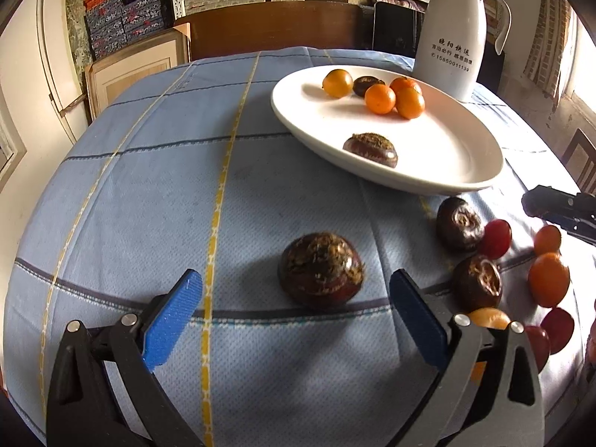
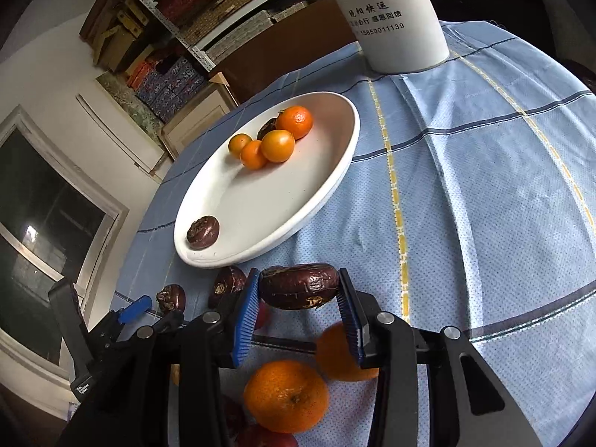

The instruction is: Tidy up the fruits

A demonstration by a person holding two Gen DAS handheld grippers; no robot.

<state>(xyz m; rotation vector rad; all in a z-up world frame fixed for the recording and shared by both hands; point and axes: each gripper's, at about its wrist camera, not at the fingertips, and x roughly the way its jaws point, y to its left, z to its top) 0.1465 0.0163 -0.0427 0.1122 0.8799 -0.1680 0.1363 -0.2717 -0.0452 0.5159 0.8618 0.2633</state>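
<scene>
Right hand-held gripper (image 2: 298, 300) pinching a dark brown water chestnut (image 2: 299, 286) between its blue pads, lifted clear of the blue checked cloth (image 2: 465, 205) on the bench, just short of the near rim of the white plate (image 2: 335, 182). Left hand-held gripper (image 1: 296, 303) spread wide, nothing between the pads, poised over a second chestnut (image 1: 321, 270) lying on the cloth well to the near side of the plate. On the plate: four small oranges (image 1: 380, 99) clustered at the far end with one chestnut (image 1: 367, 85) tucked among them, and another chestnut (image 1: 370, 149) alone toward the near edge. Off the plate, past its near-right rim in the left wrist view: two more chestnuts (image 1: 460, 223), red cherry-like fruits (image 1: 495, 238) and small oranges (image 1: 548, 279) in a loose heap on the cloth, some touching. Beneath the right hand-held gripper, two larger oranges (image 2: 286, 395) on the cloth. White jug (image 1: 452, 33) with printed lettering upright beyond the plate's far-right rim, close beside it. Shelves of boxes (image 1: 123, 18) behind the bench, far beyond the plate.
</scene>
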